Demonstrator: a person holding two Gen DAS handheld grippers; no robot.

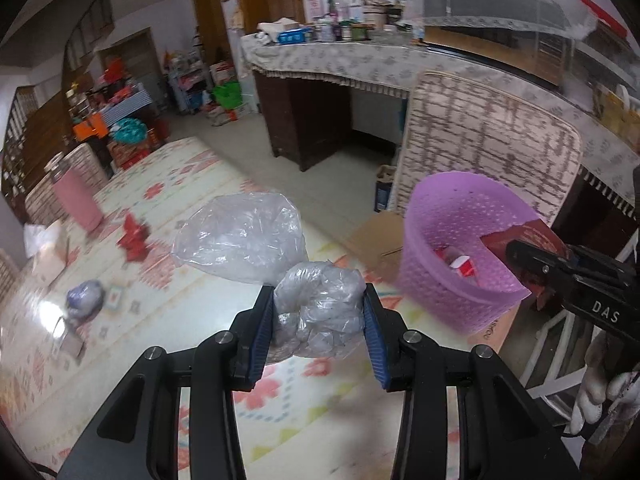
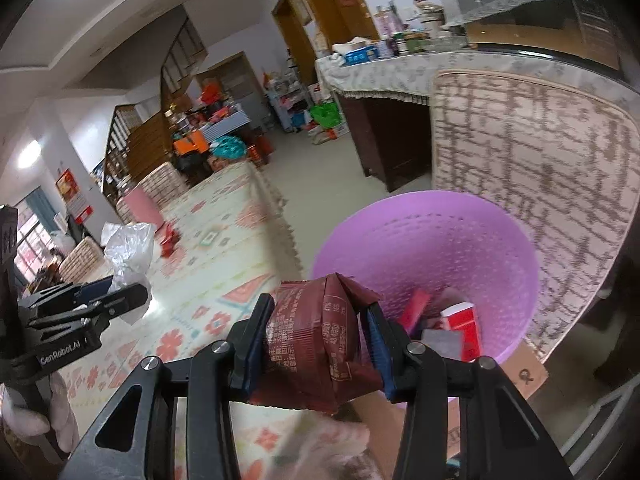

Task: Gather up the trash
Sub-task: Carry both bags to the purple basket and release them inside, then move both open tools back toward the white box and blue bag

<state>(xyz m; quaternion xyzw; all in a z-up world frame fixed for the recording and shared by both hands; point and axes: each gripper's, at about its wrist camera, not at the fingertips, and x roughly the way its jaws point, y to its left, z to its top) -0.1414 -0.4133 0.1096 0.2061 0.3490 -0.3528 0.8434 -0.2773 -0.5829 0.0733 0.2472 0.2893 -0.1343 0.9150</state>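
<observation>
My left gripper is shut on a crumpled clear plastic bag and holds it above the patterned table, left of the purple basket. My right gripper is shut on a dark red snack wrapper at the near rim of the purple basket. The basket holds red and white packets. In the left wrist view the right gripper reaches over the basket rim with the wrapper. The left gripper and its bag show at the left of the right wrist view.
On the table lie a red wrapper, a bluish crumpled wad and a pink cup. A cardboard box sits under the basket. A patterned chair back stands behind the basket. A cluttered counter is farther back.
</observation>
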